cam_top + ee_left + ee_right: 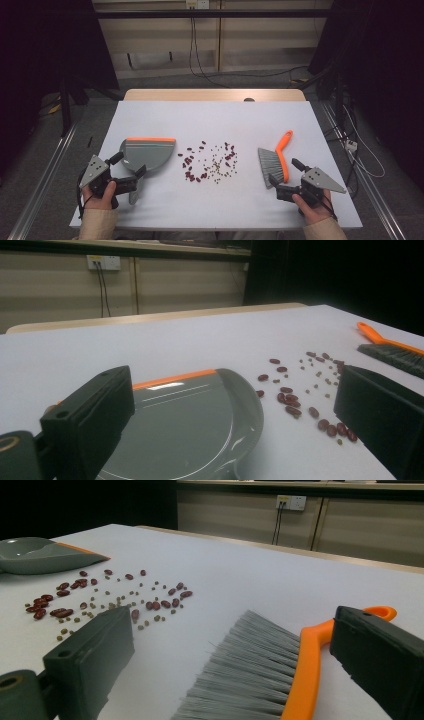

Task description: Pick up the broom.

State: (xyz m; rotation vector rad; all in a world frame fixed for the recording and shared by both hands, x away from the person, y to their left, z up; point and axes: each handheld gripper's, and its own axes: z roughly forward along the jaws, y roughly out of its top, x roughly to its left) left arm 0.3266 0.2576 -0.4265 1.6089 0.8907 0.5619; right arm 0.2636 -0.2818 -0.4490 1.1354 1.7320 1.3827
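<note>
A grey dustpan (147, 152) with an orange lip lies on the left of the white table (215, 117), its handle pointing toward the person. My left gripper (131, 165) stands open around the pan's near end, its jaws wide on both sides without pressing on it; the left gripper view has the dustpan (185, 420) between them. Red beans and small green grains (210, 161) are scattered mid-table. An orange-backed brush (275, 162) with grey bristles lies on the right. My right gripper (284, 171) is open astride the brush (250, 670).
The table's near edge runs just behind both hands. Its wooden far edge (215, 94) shows beyond the white sheet. Cables (197, 55) hang from wall sockets behind the table, and metal rails (45, 175) run along both sides on the floor.
</note>
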